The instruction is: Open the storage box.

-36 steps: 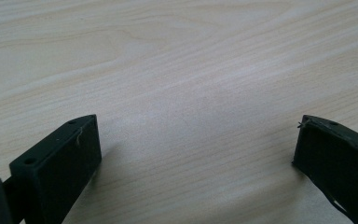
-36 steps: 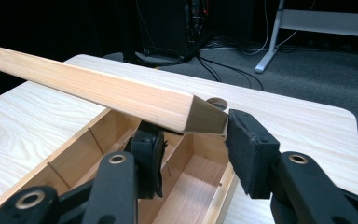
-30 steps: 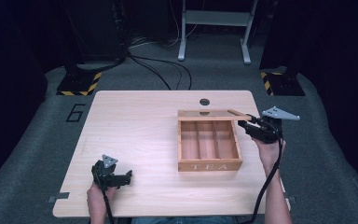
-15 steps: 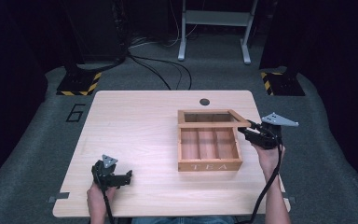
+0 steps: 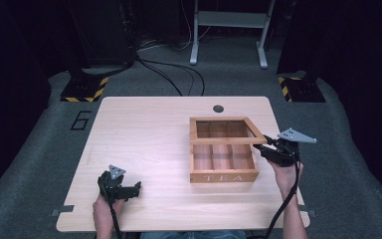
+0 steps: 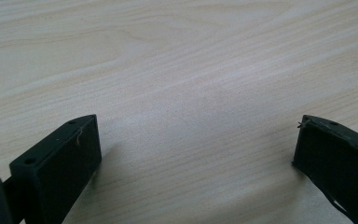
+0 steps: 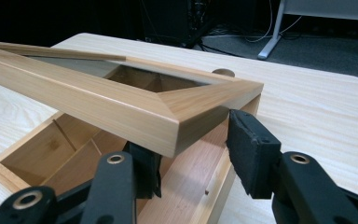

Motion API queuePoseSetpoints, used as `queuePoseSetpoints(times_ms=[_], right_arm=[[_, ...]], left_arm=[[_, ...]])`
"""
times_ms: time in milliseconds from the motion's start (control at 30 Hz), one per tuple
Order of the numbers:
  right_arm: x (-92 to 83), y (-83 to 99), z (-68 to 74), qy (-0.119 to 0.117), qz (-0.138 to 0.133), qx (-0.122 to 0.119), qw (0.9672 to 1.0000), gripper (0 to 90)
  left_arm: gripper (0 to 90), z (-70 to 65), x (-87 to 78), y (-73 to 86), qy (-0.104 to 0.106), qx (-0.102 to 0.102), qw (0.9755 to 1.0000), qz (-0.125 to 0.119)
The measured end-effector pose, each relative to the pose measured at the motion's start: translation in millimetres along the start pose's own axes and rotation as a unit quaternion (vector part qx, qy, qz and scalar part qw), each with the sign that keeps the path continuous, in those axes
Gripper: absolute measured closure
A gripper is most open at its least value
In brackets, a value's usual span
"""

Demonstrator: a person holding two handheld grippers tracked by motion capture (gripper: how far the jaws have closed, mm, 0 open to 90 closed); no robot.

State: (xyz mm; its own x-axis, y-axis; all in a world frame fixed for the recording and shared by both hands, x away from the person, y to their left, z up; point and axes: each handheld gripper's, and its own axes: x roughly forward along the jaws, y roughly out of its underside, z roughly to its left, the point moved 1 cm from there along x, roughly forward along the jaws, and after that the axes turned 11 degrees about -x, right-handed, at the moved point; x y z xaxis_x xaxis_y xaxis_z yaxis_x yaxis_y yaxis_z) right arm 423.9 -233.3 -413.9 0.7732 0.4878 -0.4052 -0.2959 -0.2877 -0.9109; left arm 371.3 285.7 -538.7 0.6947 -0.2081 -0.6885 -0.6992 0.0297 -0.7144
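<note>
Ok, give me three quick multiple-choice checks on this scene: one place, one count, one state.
1. Where is the left claw? A on the floor; B over the table's near left; C at its far edge.
2. Compartments in the tea box's front row? A two; B five; C three.
3. The lid is: A tilted up, gripped by the right claw; B flat shut; C off the box.
Answers: B, it sits far from the box; C, two dividers show; A, its corner sits between shut jaws.
</note>
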Motion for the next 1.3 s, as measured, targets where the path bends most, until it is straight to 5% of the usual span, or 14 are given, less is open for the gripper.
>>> queuePoseSetpoints(times_ms=[467,733,967,1300], right_arm=[[1.3,18.8,5.9,-0.009,0.008,0.009,0.9999,55.3],[7.1,36.2,11.8,-0.015,0.037,0.014,0.9991,54.6],[6.8,54.0,14.6,-0.013,0.064,0.024,0.9976,50.8],[-8.1,70.4,19.3,-0.04,0.076,0.044,0.9953,41.8]], left_arm=[[0.4,0.2,0.0,0.0,0.003,-0.001,1.0,0.001],[0.4,0.4,0.3,-0.2,0.003,-0.001,1.0,0.0],[0.4,0.4,0.1,-0.1,0.003,-0.002,1.0,0.001],[0.4,0.3,-0.4,-0.2,0.003,0.0,1.0,0.004]])
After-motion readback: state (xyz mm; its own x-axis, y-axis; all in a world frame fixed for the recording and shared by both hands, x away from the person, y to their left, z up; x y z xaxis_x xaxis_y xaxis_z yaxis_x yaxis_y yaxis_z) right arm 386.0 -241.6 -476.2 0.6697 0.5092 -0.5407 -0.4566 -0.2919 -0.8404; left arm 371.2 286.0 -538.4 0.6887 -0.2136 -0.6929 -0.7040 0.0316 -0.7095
